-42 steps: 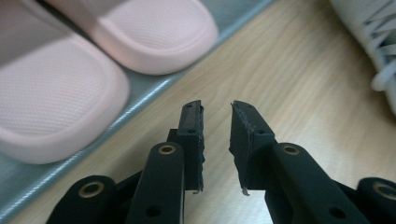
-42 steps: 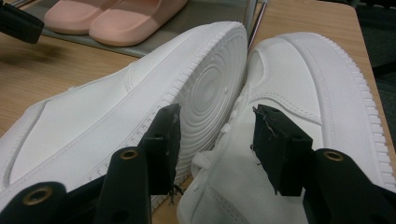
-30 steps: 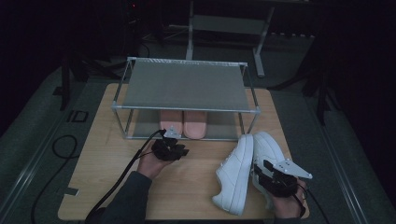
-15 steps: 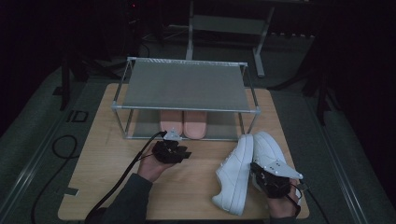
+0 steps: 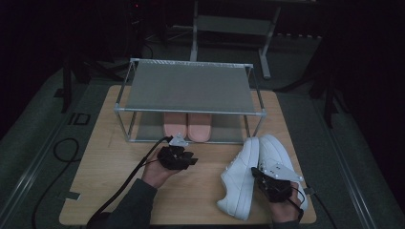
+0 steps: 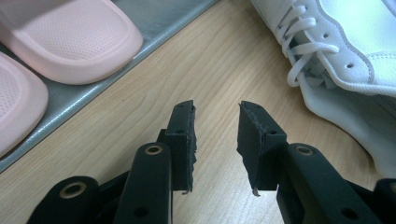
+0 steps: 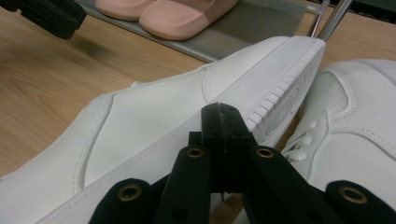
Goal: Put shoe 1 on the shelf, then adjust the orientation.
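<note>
Because the right hand-held gripper [image 7: 223, 112] had its jaws pressed fully together at the bottom centre of its view, with no leather visibly between them, a lift would probably have come away empty or toppled the white sneaker [image 7: 154, 121]. That sneaker lay on its side just beyond the jaw tips. Farther off, the left hand-held gripper [image 6: 215, 116] had just been opening, half apart and empty above the desk [image 6: 140, 88], short of the pink slippers [image 6: 70, 42] at upper left.

We note a pair of white sneakers [image 5: 250, 176] on the wooden table [image 5: 110, 162], the right gripper [image 5: 273, 183] against them; the left gripper [image 5: 177, 157] hovers before the rack [image 5: 191, 90] holding pink slippers [image 5: 186, 126].
</note>
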Motion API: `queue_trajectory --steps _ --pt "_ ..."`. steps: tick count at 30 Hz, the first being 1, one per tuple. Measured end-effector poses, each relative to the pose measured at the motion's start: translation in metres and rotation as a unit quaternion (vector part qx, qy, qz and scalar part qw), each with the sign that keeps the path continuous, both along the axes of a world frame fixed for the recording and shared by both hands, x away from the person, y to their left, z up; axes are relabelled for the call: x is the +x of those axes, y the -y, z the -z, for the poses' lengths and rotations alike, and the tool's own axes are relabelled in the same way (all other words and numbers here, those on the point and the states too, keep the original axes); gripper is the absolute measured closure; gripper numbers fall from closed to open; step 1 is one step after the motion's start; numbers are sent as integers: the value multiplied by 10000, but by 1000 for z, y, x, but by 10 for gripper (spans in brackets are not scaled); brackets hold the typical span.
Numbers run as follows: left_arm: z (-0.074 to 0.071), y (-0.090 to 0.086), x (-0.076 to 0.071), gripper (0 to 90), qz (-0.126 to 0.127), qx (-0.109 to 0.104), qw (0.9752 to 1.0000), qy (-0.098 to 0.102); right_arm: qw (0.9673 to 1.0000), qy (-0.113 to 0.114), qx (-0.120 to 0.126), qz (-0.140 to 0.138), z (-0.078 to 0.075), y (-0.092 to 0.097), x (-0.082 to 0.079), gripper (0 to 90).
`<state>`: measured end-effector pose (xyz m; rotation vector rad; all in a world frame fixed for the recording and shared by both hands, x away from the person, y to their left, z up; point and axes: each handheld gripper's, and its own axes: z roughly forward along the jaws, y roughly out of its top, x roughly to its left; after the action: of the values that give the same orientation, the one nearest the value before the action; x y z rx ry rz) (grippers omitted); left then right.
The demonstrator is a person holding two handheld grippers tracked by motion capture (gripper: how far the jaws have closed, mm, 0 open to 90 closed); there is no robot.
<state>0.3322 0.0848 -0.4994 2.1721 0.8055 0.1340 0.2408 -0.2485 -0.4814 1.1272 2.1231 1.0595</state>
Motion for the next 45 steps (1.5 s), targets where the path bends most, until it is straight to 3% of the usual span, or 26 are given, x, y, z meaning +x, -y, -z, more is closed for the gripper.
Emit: queue_trajectory --steps 15,27,30,45 --pt "-3 11 -11 658 199 -176 9996 -36 10000 -64 67 -26 0 3 0 899" --pt "3 40 -23 653 629 29 9980 -76 9998 -148 114 -44 0 9 -2 900" --pt "4 42 -24 650 655 -1 9978 -108 9998 -155 103 -49 0 10 -2 900" --pt "27 78 -22 648 1090 143 9925 -532 9998 -186 89 -48 -1 10 -2 900"
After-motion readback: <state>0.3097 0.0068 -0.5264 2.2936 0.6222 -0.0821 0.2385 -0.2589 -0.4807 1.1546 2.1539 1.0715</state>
